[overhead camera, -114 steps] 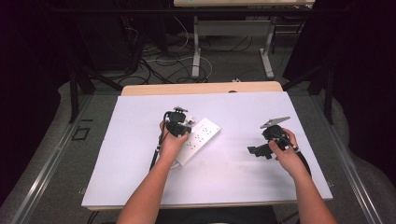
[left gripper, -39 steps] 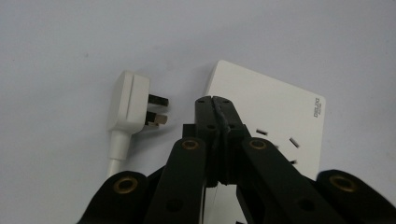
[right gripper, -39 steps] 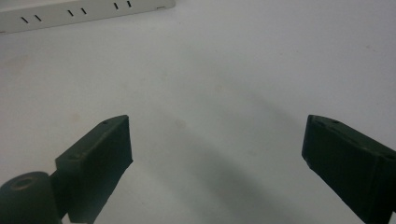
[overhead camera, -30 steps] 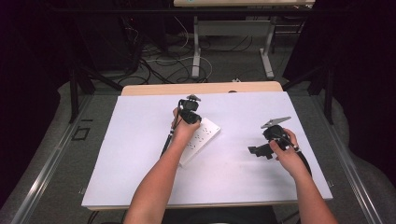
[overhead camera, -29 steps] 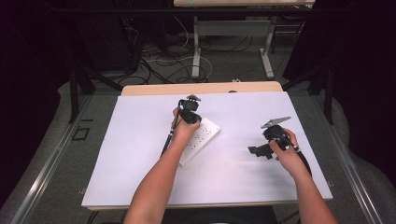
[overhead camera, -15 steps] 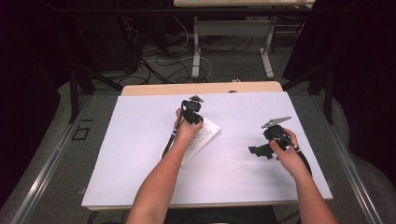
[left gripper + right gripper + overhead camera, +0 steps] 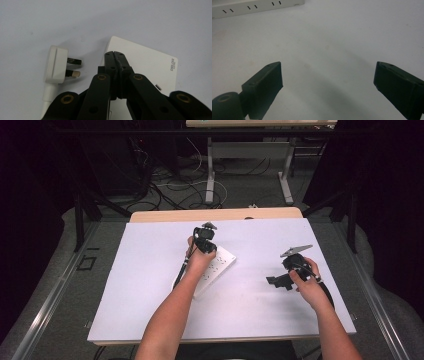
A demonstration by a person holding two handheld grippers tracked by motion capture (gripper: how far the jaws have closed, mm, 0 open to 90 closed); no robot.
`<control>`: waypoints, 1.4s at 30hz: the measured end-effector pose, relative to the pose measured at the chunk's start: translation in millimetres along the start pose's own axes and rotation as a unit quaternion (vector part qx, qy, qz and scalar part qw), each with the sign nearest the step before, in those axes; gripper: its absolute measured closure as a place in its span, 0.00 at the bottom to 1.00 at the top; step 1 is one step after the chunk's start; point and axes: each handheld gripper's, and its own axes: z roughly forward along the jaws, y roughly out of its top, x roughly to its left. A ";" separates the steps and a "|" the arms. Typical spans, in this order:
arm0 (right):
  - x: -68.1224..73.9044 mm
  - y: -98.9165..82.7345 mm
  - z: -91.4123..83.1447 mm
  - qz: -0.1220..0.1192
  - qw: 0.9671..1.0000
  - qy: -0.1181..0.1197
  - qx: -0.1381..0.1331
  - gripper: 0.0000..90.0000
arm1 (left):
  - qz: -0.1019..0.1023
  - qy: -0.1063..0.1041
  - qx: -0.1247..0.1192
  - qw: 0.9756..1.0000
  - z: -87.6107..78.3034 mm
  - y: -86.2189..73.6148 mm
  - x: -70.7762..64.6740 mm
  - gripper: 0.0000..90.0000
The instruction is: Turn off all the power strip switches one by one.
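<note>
The left gripper [image 7: 205, 239] has moved up toward the frame's centre over the strip's [image 7: 216, 266] far end, jaws pressed together on nothing, likely nearing the loose white plug [image 7: 57, 64] beside it, while the right gripper [image 7: 286, 275], jaws wide, waits at right.

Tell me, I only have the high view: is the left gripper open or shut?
Observer: Shut. In the left gripper view the left gripper has its jaws pressed together, with nothing between them, above the power strip.
Operator: Anything beside the strip?
Observer: A white plug lies on the table, its prongs pointing toward the strip, not inserted.
Operator: And the right gripper?
Observer: The right gripper is open wide over bare table, holding nothing.
</note>
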 end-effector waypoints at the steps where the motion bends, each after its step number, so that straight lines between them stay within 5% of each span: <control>1: 0.0 0.0 0.0 0.000 1.000 0.000 0.000 0.09 | -0.002 -0.001 0.000 1.000 0.1 -0.1 -0.2 1.00; 8: 0.3 0.0 -0.9 0.001 1.000 0.002 0.004 0.09 | 0.011 0.011 0.001 1.000 0.2 -0.1 0.1 1.00; 42: -0.2 -1.4 -1.7 0.002 1.000 0.002 0.003 0.09 | 0.007 0.017 -0.004 1.000 3.0 0.5 -2.7 1.00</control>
